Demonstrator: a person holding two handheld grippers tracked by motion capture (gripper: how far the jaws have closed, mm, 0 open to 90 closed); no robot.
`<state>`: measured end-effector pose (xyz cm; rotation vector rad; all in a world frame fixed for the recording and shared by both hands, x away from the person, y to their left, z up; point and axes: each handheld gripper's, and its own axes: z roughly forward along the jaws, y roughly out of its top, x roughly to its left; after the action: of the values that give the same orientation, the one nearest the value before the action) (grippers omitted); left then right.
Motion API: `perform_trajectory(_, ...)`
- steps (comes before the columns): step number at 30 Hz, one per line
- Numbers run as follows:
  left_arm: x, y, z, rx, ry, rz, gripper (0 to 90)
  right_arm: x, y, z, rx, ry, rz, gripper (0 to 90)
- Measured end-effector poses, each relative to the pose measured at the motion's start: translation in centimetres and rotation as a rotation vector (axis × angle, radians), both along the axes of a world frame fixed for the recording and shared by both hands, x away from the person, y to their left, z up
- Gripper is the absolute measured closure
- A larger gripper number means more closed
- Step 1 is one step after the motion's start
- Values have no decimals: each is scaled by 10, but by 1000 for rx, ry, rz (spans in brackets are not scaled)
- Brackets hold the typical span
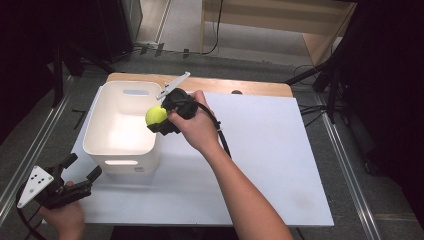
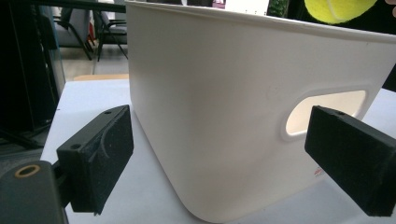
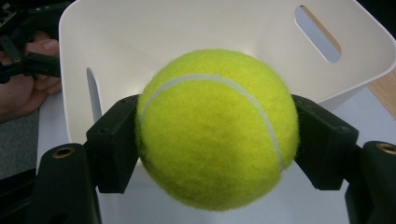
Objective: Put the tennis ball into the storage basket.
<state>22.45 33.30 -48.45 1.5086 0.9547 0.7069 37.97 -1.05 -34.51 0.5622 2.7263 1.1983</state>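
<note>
- Right gripper (image 1: pixel 161 121), left of centre in the high view: clamped on the tennis ball (image 1: pixel 156 115), both pads pressed into the felt.
- Ball held at the right-hand rim of the white bin (image 1: pixel 106 145); hard to tell from above whether fully inside the opening or straddling the edge.
- Left gripper (image 1: pixel 82 171), lower left of the high view: jaws spread wide, nothing between them, near the bin's front wall but apart from it.
- Risk on release: ball clipping the rim and bouncing out across the white board (image 1: pixel 270 165), if let go too far right.
- Risk of a high drop: rebound off the hard bottom, back over the wall.
- Risk of bin sliding, unbraced by the idle gripper.
</note>
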Motion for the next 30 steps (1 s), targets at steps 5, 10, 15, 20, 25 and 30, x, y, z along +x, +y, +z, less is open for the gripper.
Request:
perform_trajectory(5, 0, 0, 0, 1, 0, 0, 79, 0, 7, 1, 0, 3, 8, 234)
perform_trajectory(10, 0, -3, 0, 20, -3, -1, 79, 0, 12, 0, 3, 8, 17, 234)
perform_trajectory(15, 0, -3, 0, 28, 1, 1, 79, 0, 19, -6, 6, 12, 28, 234)
perform_trajectory(20, 0, -4, 0, 24, 2, 3, 79, 1, 23, -7, 1, 8, 32, 234)
perform_trajectory(25, 1, -4, 0, 28, 3, 0, 79, 1, 29, -11, -1, 11, 44, 234)
perform_trajectory(30, 1, -4, 0, 28, 5, 2, 79, 1, 33, -15, -6, 13, 49, 234)
